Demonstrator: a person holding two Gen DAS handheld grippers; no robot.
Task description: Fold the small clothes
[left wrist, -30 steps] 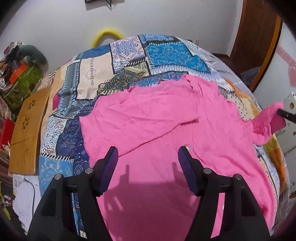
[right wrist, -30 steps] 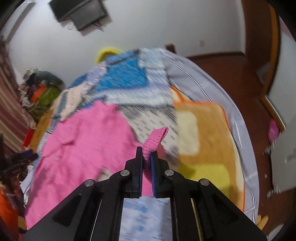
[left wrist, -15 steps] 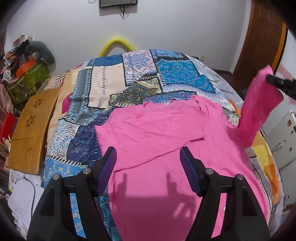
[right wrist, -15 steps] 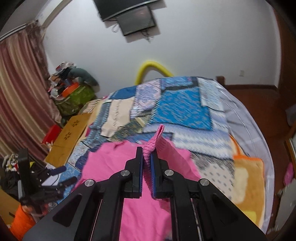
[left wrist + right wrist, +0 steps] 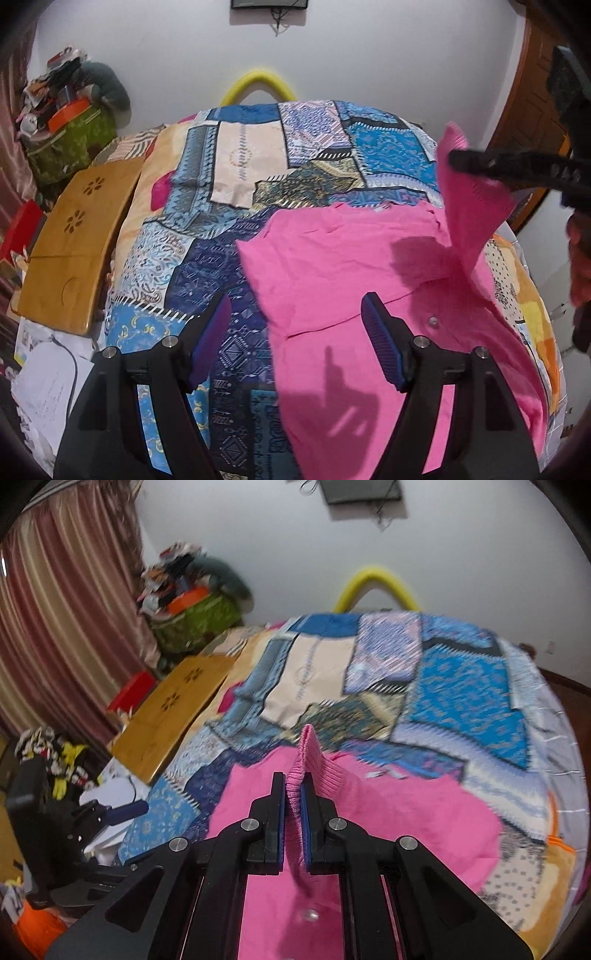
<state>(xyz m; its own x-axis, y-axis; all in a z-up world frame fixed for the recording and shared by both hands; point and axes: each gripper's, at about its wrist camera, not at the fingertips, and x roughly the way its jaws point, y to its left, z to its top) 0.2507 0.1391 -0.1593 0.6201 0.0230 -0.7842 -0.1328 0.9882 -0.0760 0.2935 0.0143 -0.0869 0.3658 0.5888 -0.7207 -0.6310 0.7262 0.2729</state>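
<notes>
Left hand-held gripper (image 5: 295, 325) jaws spread wide, hovering; right hand-held gripper (image 5: 293, 805) raised, clamped on fabric.

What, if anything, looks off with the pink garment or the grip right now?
Nothing stands out. The right gripper is shut on the ribbed cuff of the pink garment, lifting that sleeve above the body, which lies fairly flat on the patchwork bedspread. The left gripper hovers open. No tears or snags visible.
</notes>
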